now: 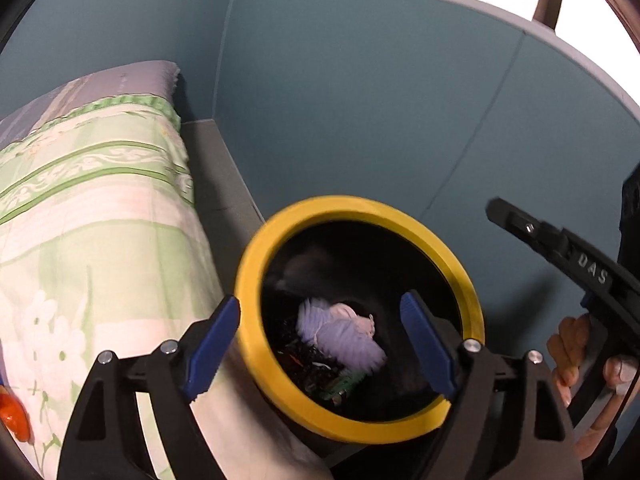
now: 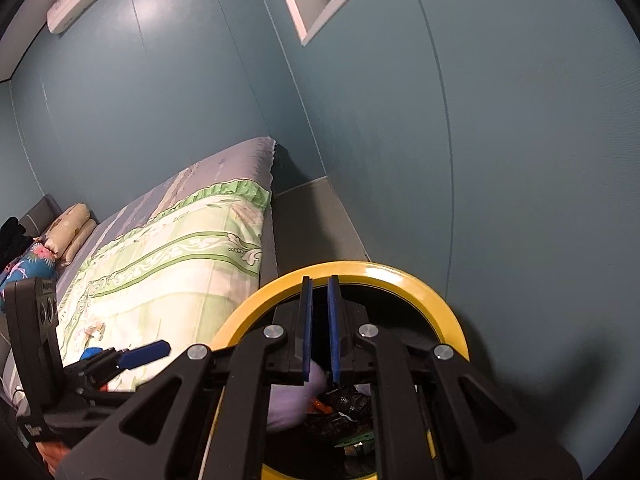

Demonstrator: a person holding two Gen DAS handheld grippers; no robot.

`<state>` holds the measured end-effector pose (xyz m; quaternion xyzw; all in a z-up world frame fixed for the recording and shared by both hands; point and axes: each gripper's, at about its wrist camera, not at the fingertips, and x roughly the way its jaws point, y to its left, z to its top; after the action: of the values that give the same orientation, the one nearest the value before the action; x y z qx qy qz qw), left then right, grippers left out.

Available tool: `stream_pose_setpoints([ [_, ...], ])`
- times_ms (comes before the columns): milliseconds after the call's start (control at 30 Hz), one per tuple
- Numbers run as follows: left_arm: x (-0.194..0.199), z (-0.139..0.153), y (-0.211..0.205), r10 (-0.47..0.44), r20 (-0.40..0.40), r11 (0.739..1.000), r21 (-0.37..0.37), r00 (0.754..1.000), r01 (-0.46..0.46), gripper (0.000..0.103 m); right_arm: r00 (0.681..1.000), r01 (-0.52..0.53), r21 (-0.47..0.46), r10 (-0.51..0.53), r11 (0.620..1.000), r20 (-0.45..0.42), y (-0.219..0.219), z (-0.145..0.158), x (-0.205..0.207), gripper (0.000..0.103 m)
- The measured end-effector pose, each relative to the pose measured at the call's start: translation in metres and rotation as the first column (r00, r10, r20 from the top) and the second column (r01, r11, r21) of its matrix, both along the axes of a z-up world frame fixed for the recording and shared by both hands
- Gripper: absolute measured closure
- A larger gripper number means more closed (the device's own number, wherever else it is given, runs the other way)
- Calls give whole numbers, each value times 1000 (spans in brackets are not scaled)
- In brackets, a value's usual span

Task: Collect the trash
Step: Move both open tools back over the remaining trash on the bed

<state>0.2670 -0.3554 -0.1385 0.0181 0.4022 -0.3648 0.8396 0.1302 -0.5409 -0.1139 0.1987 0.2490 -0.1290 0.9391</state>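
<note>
A black trash bin with a yellow rim (image 1: 256, 280) stands between the bed and the blue wall. Inside lie a crumpled pale lilac tissue (image 1: 340, 334) and dark wrappers (image 1: 308, 364). My left gripper (image 1: 320, 320) is open and empty, its blue fingers spread over the bin's mouth. My right gripper (image 2: 319, 292) hangs over the same bin's rim (image 2: 424, 284), its blue pads nearly together with a thin gap and nothing between them. The tissue (image 2: 288, 404) and wrappers (image 2: 344, 408) show below it. The left gripper also shows in the right wrist view (image 2: 148, 350).
A bed with a green floral cover (image 1: 88, 216) lies left of the bin, with pillows (image 2: 68, 228) at its head. Blue walls (image 1: 380, 100) close the corner behind the bin. An orange object (image 1: 14, 416) lies on the bed's near edge.
</note>
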Motion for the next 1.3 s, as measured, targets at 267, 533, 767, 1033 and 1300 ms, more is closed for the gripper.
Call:
stream_pose_setpoints([
  [267,21,42,78,154,107,988,-38,982,-151,13,997,-67,-42,69,997,37,35,26,3,96],
  [533,41,91,203,384,173,923,-56,907,-381,12,968,-240,-77,244,968,57,108,51,31,95],
  [767,50,108,313,549,194,832,-37,813,-553,12,902,-427,-92,431,900,33,196,55,66,65],
  [1033,54,83,406,649,163,751,14,743,-660,12,797,-604,-120,602,788,-58,294,33,94,61],
  [1300,74,35,440,650,130,743,96,749,-662,12,655,-755,-149,725,638,-212,380,-25,104,51],
])
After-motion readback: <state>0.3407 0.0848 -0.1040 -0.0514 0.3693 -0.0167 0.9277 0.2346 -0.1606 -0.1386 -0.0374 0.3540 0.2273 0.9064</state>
